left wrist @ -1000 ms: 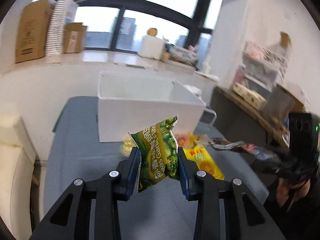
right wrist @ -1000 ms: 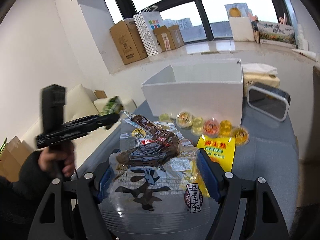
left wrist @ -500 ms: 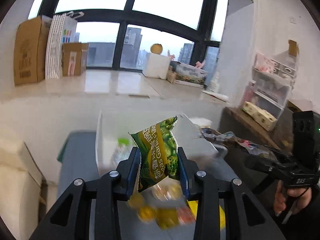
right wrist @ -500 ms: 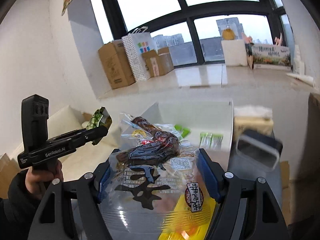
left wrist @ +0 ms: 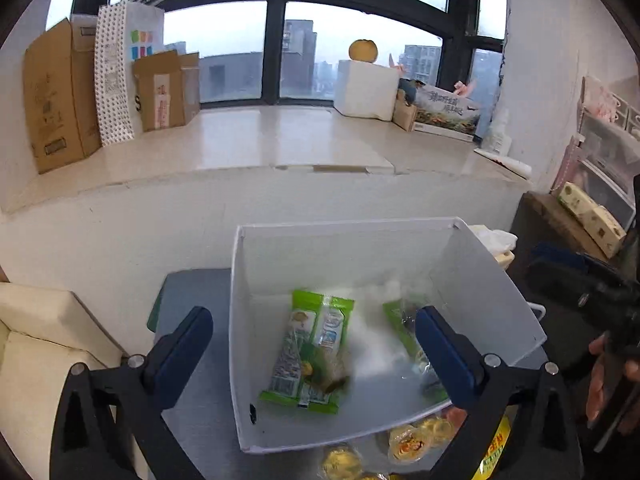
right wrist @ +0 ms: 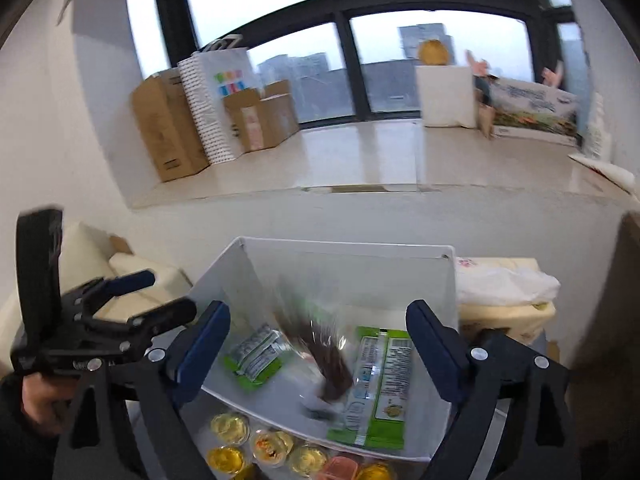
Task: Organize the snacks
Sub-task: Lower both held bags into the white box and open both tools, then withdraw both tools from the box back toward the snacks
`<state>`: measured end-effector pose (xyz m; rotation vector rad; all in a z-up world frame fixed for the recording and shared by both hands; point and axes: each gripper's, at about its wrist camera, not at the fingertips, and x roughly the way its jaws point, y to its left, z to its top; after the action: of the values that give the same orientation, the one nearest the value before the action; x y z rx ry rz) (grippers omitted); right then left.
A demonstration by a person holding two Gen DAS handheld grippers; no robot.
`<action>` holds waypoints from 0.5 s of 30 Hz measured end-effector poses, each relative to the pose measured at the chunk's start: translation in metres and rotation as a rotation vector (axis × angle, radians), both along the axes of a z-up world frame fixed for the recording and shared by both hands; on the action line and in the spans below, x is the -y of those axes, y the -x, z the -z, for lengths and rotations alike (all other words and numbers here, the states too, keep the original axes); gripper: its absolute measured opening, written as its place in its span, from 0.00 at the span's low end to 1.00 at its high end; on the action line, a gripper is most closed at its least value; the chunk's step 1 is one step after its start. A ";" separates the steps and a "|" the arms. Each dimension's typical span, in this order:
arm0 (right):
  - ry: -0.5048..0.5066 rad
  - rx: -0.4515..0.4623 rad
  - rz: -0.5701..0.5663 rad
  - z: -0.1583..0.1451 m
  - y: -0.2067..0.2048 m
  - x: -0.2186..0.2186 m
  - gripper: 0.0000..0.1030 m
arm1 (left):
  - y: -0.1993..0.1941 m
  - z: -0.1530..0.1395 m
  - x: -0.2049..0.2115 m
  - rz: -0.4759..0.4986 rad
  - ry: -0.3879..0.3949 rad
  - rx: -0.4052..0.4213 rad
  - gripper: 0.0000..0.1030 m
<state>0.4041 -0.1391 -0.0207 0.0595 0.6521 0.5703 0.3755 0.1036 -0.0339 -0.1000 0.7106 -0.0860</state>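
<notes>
1. Left wrist view: the left gripper (left wrist: 312,332) is spread wide with nothing between its fingers, above the white box (left wrist: 480,280) on the grey worktop (left wrist: 188,292). A green snack packet (left wrist: 312,356) lies in the box beside a blurred one. Only here, a yellow packet (left wrist: 494,450) shows at the lower right.

2. Right wrist view: the right gripper (right wrist: 318,332) is likewise spread and holds nothing. A blurred brown snack pouch (right wrist: 324,356) sits in the box between green packets. Jelly cups (right wrist: 266,446) line the worktop in front of the box, seen more fully here.

No legible text for you: print on the green snack packets (left wrist: 308,360) and the cardboard boxes (left wrist: 52,96) is too blurred or small.
</notes>
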 end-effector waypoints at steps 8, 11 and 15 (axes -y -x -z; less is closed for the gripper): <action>-0.039 0.025 0.018 -0.004 0.017 0.020 0.93 | 0.009 0.002 0.005 0.011 -0.001 -0.010 1.00; -0.062 0.018 0.023 -0.006 0.024 0.028 0.93 | 0.019 -0.005 0.010 0.016 0.000 -0.004 1.00; -0.101 0.022 0.008 -0.007 0.052 0.041 1.00 | 0.052 -0.015 0.016 0.016 0.017 0.028 1.00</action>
<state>0.3524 -0.1806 -0.0141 0.1498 0.6011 0.5948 0.3240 0.0877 -0.0194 -0.1088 0.6830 -0.1083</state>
